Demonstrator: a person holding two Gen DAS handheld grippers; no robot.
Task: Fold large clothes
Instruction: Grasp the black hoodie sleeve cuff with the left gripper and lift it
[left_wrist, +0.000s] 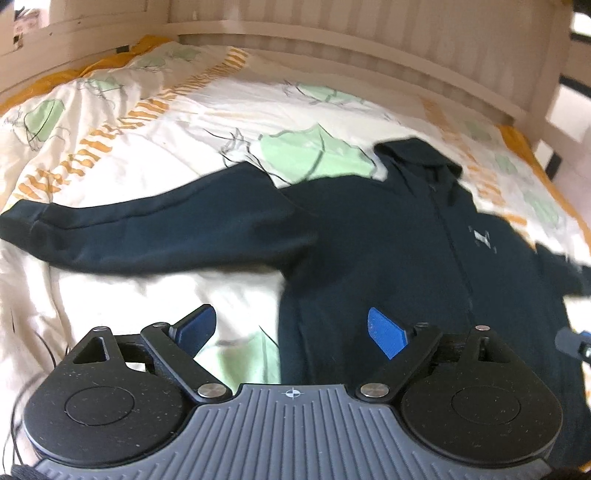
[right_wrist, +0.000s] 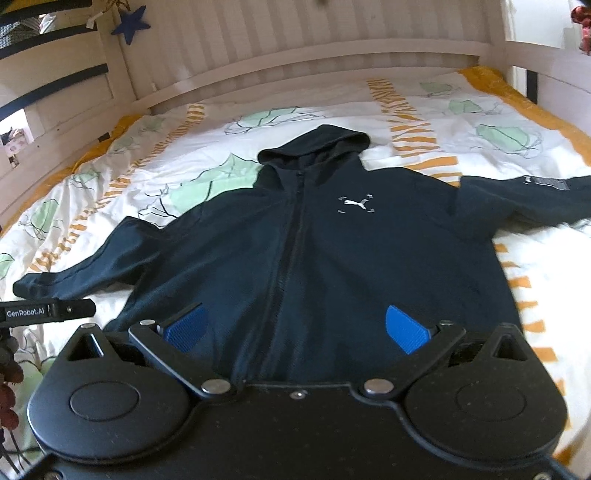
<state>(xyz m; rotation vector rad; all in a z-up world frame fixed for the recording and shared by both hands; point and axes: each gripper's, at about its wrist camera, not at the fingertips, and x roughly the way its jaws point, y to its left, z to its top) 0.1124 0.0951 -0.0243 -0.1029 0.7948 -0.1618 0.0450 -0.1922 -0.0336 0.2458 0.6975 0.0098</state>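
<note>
A dark navy zip hoodie (right_wrist: 325, 251) lies flat and face up on the bed, hood toward the headboard, both sleeves spread out sideways. In the left wrist view the hoodie (left_wrist: 388, 240) fills the right half, and its left sleeve (left_wrist: 147, 229) stretches across to the left. My left gripper (left_wrist: 291, 332) hangs open above the hoodie's lower left edge, with nothing between its blue pads. My right gripper (right_wrist: 295, 328) is open too, over the lower front of the hoodie near the zip, holding nothing.
The bed has a white duvet (right_wrist: 480, 122) with green leaf prints and orange stripes. A pale slatted headboard (right_wrist: 295, 55) runs along the far side. Part of the other gripper (right_wrist: 48, 314) shows at the left edge of the right wrist view.
</note>
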